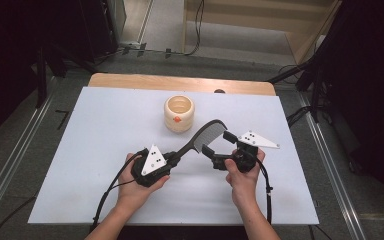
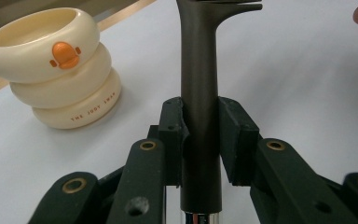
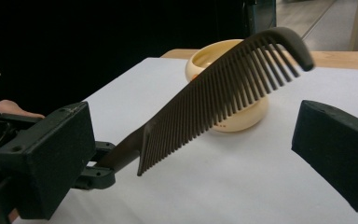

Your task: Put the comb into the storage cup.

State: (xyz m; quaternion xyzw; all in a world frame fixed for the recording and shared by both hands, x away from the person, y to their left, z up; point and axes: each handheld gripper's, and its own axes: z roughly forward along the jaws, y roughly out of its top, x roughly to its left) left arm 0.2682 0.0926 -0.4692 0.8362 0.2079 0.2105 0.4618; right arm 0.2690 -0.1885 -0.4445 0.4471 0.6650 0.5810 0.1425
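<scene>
**Left gripper holds a dark comb by the handle; right gripper stands open next to the teeth**

The left gripper (image 1: 172, 159) is closed firmly on the handle of the comb (image 1: 202, 136). In the left gripper view its two black pads (image 2: 171, 135) press on both sides of the round handle (image 2: 200, 93), and the handle goes straight up between them. The comb is lifted above the white table (image 1: 95, 150); it does not touch the surface. It points away from the person and to the right, with the toothed end higher than the handle.

The right gripper (image 1: 219, 144) is wide open and holds nothing. In the right gripper view its two pads stand far from each other, one at the left (image 3: 46, 158) and one at the right (image 3: 335, 149), and the row of teeth (image 3: 223, 98) lies in the gap between them, without contact to either pad. In the high view the right gripper comes to the toothed end from the right side, and the tip of the comb is just beside its upper jaw.

Behind the comb, nearer to the far edge of the table, stands a cream-coloured cup (image 1: 179, 113). It has the form of stacked rings and carries a small orange mark (image 2: 64, 54) on its side. It stands upright, apart from both grippers.

Each gripper is held by one hand: the left hand (image 1: 135, 187) and the right hand (image 1: 242, 177).
</scene>
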